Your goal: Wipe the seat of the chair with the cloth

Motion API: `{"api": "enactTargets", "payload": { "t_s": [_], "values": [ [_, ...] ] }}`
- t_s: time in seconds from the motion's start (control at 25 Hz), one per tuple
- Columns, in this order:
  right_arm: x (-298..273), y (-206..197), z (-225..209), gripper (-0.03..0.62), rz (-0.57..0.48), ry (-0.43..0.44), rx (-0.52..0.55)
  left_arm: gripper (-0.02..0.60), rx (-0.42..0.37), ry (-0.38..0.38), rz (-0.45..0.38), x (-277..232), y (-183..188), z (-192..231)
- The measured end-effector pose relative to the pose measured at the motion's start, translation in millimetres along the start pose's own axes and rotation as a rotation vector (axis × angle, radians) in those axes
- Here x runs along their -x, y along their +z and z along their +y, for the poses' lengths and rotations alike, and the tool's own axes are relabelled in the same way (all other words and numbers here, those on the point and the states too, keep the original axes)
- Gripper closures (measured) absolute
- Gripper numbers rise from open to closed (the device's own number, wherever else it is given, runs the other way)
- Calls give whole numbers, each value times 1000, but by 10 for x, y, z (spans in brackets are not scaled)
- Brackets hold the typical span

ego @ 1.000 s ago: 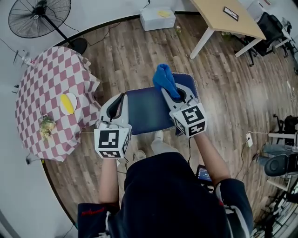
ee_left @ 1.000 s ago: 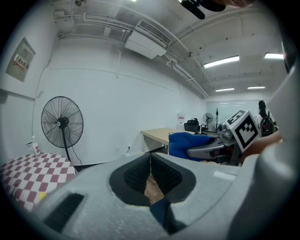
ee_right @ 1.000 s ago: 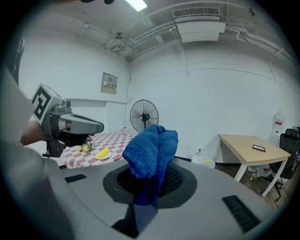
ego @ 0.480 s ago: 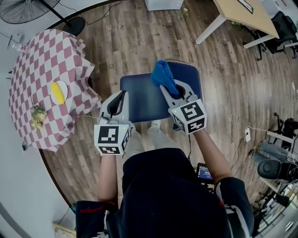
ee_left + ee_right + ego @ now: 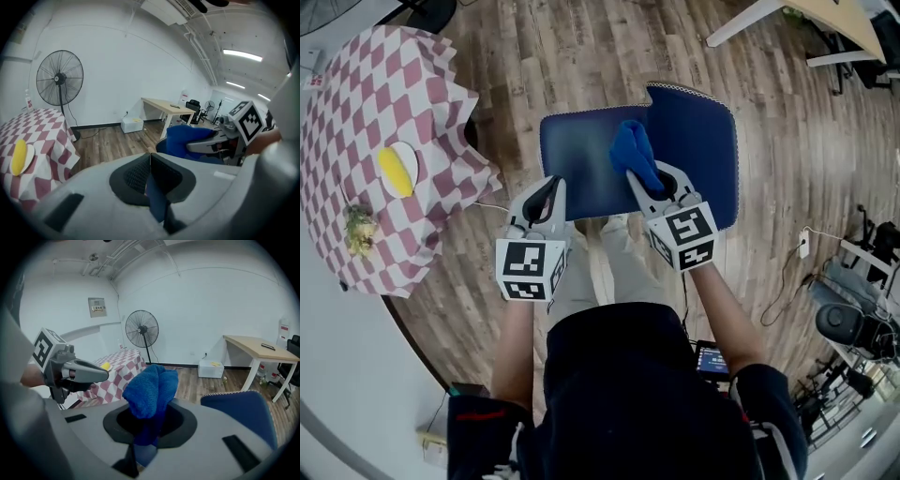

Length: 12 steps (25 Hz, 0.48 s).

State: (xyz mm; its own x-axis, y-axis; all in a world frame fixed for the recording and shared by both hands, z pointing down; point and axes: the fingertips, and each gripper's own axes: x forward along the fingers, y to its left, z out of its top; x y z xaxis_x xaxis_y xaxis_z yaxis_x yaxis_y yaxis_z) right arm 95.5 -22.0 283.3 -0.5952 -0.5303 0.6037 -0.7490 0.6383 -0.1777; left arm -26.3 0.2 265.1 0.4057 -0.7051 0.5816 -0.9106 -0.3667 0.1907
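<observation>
The chair's dark blue seat (image 5: pixel 577 159) lies below my grippers, its blue backrest (image 5: pixel 698 141) at the right. My right gripper (image 5: pixel 649 180) is shut on a bunched blue cloth (image 5: pixel 631 153), which hangs over the seat's right part. In the right gripper view the cloth (image 5: pixel 151 389) stands up from between the jaws, with the backrest (image 5: pixel 243 413) to its right. My left gripper (image 5: pixel 549 187) is shut with nothing in it, over the seat's near left edge. Its jaws (image 5: pixel 150 161) meet in the left gripper view, where the cloth (image 5: pixel 185 140) shows to the right.
A round table with a red-and-white checked cover (image 5: pixel 366 122) stands to the left, bearing a plate with a yellow thing (image 5: pixel 394 169). A standing fan (image 5: pixel 60 77), a wooden desk (image 5: pixel 164 105) and a white box (image 5: pixel 131 124) stand farther off. Wooden floor surrounds the chair.
Both grippers have come down toward the chair seat, the right one still carrying the cloth. The chair now looks larger and nearer under them.
</observation>
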Motion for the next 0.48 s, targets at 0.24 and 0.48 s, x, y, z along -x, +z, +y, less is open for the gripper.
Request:
{"api": "enactTargets", "payload": {
  "t_s": [0.24, 0.48],
  "values": [
    [-454, -590, 25, 540, 99, 8, -37, 563, 24, -4, 71, -334, -578, 246],
    [-887, -1179, -59, 540, 167, -28, -91, 563, 55, -23, 150, -674, -1255, 431]
  ]
}}
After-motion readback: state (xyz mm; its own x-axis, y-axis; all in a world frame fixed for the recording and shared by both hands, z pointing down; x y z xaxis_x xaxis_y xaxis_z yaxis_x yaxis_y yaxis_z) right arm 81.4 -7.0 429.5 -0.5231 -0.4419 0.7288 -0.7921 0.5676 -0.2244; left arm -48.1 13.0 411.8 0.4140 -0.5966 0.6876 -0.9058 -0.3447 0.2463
